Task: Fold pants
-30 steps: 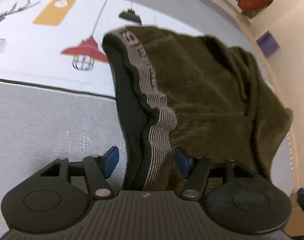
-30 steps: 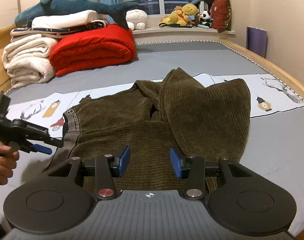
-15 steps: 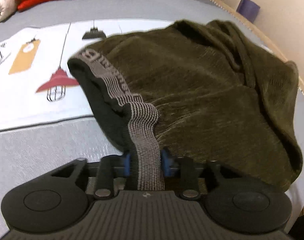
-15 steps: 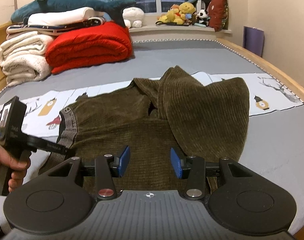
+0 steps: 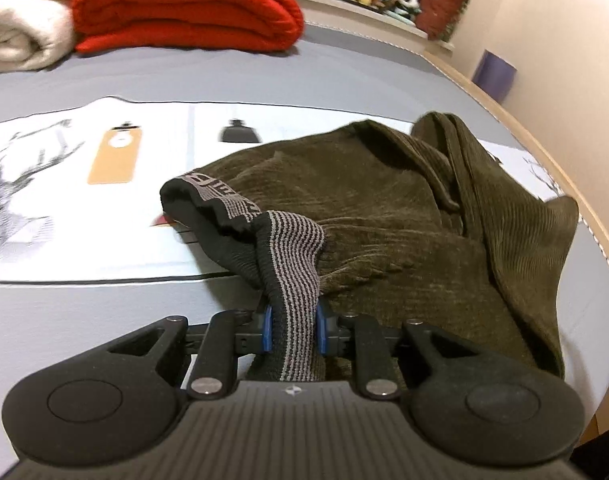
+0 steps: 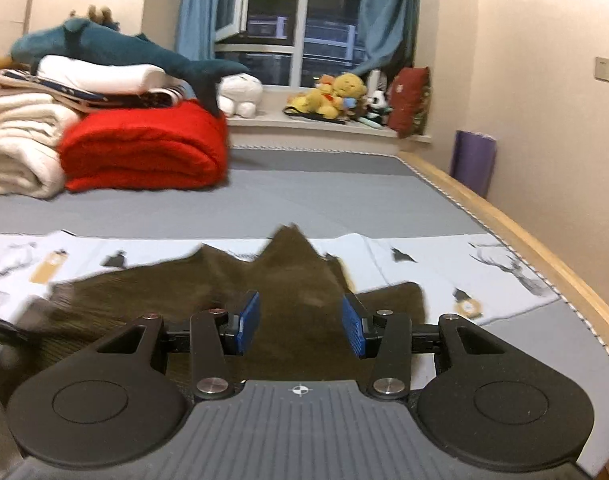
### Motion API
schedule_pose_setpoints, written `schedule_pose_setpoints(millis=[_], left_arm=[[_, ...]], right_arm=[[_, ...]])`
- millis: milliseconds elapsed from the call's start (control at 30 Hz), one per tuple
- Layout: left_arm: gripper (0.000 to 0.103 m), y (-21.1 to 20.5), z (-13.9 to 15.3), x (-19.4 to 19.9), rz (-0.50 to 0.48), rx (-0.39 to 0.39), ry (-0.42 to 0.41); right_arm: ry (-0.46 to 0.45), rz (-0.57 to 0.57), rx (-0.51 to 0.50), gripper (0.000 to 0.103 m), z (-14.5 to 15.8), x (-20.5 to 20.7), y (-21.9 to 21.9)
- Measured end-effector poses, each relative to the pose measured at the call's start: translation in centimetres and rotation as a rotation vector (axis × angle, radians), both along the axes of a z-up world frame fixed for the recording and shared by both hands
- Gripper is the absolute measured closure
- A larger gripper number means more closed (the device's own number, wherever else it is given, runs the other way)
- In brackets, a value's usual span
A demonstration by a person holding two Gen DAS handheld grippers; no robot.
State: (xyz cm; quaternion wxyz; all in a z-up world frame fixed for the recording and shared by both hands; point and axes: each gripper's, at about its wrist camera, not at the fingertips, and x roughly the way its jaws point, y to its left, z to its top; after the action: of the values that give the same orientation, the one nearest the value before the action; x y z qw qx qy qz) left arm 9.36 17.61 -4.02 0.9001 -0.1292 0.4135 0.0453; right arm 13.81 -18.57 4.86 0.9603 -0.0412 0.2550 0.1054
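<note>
One pair of dark olive-brown corduroy pants (image 5: pixel 404 232) is spread on the grey bed sheet (image 5: pixel 84 320), partly over one white printed cloth with deer and lamp pictures (image 5: pixel 64 184). The striped grey and black elastic waistband (image 5: pixel 294 280) is lifted off the sheet. It is pinched between the two blue pads (image 5: pixel 267 328) of the left gripper (image 5: pixel 293 329), whose jaws are closing on it.

In the right wrist view, the right gripper (image 6: pixel 300 324) is seen above the pants with its two blue pads (image 6: pixel 248 320) held apart, and nothing is pinched between them. The pants fabric is seen behind the gap.

At the far end of the bed, one folded red blanket (image 6: pixel 144 148) is seen beside one folded cream blanket (image 6: pixel 16 144). One blue plush shark (image 6: pixel 116 50) is laid on top of the pile. One purple bin (image 6: pixel 474 164) is seen by the wall
</note>
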Motion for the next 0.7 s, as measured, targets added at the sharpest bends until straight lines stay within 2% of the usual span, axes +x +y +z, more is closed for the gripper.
schedule_pose_setpoints(millis=[67, 333, 500, 600, 700], left_arm=[[0.082, 1.3, 0.4, -1.2, 0.023, -0.010, 0.006], [0.082, 5.9, 0.8, -5.8, 0.103, -0.009, 0.066], [0.081, 8.1, 0.0, -8.6, 0.135, -0.053, 0.132], [0.078, 8.5, -0.7, -9.3, 0.132, -0.092, 0.185], [0.073, 8.1, -0.8, -9.9, 0.148, -0.064, 0.225]], right_arm=[[-0.036, -0.034, 0.043, 0.057, 0.1, -0.3, -0.2], [-0.052, 0.002, -0.005, 0.057, -0.5, -0.6, 2.0], [-0.049, 0.002, -0.008, 0.057, -0.4, -0.4, 2.3], [-0.043, 0.005, -0.001, 0.057, -0.4, -0.3, 2.3], [-0.040, 0.018, -0.013, 0.057, -0.4, -0.3, 2.6]])
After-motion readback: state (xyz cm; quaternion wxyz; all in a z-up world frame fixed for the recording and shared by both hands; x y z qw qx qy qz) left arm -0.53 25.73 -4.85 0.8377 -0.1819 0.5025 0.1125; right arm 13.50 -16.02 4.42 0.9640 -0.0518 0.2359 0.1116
